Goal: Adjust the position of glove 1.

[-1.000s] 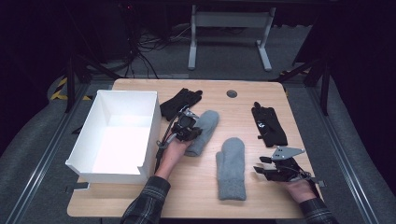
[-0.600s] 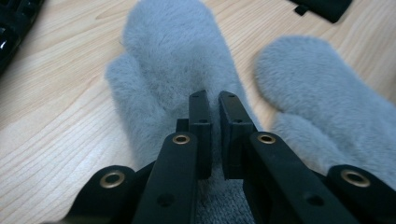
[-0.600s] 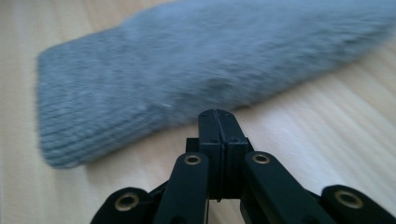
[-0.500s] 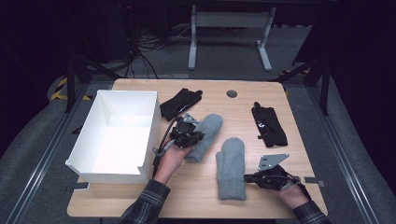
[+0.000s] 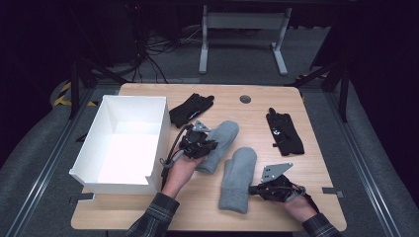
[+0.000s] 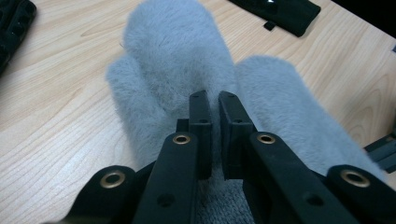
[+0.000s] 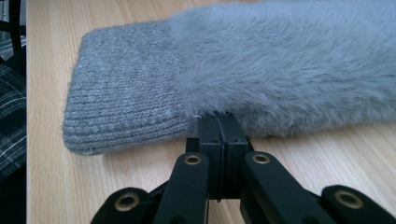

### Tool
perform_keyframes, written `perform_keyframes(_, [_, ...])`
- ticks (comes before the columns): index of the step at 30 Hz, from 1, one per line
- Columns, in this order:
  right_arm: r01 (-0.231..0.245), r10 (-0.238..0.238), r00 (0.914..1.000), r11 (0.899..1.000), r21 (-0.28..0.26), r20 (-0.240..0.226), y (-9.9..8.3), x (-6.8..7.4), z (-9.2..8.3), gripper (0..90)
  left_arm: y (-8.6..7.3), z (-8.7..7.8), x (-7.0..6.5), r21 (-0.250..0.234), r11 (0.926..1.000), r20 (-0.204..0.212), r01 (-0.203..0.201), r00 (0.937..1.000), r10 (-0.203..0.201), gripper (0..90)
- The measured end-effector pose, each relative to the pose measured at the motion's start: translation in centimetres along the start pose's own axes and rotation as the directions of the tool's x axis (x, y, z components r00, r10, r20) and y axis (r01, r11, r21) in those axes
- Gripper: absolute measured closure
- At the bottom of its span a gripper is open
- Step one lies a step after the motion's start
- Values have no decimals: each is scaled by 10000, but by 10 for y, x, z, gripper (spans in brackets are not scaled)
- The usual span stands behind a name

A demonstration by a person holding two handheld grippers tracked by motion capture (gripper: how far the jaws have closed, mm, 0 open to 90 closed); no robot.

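Two grey fuzzy mittens lie side by side mid-table. My left gripper (image 5: 211, 145) (image 6: 213, 95) sits at the cuff end of the left mitten (image 5: 223, 137) (image 6: 177, 51), jaws almost together with knit cuff fabric pinched between them. The right mitten (image 5: 238, 177) (image 6: 289, 107) (image 7: 280, 60) lies flat, knit cuff toward the person. My right gripper (image 5: 251, 189) (image 7: 218, 119) lies low on the table at this mitten's right edge. Its jaws are pressed together, tips touching the fur where it meets the cuff. Whether any fibres are caught I cannot tell.
A white open box (image 5: 133, 98) stands at the table's left. One black glove (image 5: 191, 108) lies behind the left mitten, another black glove (image 5: 284, 131) at the right rear. A round cable hole (image 5: 245, 98) sits near the back edge. A plaid sleeve shows at the front.
My right gripper has slid left across the table up to the right mitten's edge, and its jaws have come together. The left gripper with its mitten has shifted slightly.
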State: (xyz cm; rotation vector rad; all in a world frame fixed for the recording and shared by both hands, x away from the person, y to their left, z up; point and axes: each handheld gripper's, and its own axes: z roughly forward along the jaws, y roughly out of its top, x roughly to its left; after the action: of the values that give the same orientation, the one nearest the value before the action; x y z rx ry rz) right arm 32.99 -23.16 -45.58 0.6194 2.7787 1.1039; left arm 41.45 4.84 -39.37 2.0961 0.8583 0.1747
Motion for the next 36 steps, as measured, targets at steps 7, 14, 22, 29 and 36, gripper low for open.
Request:
perform_keyframes(7, [56,-57,10000,9999,-94,-6,11,1,12,900,-1,-5,-3,8,10000,20,2,10000,-2,857])
perform_keyframes(14, [283,-292,9984,9994,-192,-490,16,13,12,900,-5,-11,-8,-28,10000,88,-5,10000,6,857])
perform_keyframes(22, [627,-656,9929,9975,-326,-991,26,29,23,900,-9,-16,-18,94,9998,179,-186,9997,184,857])
perform_keyframes(29, [836,-874,9928,9953,-485,-823,44,31,44,900,-15,-19,-22,186,9996,304,-214,9993,208,857])
perform_keyframes(36, [852,-895,9949,9925,-873,-459,50,28,41,900,-19,-26,-26,67,9992,418,-385,9984,382,857])
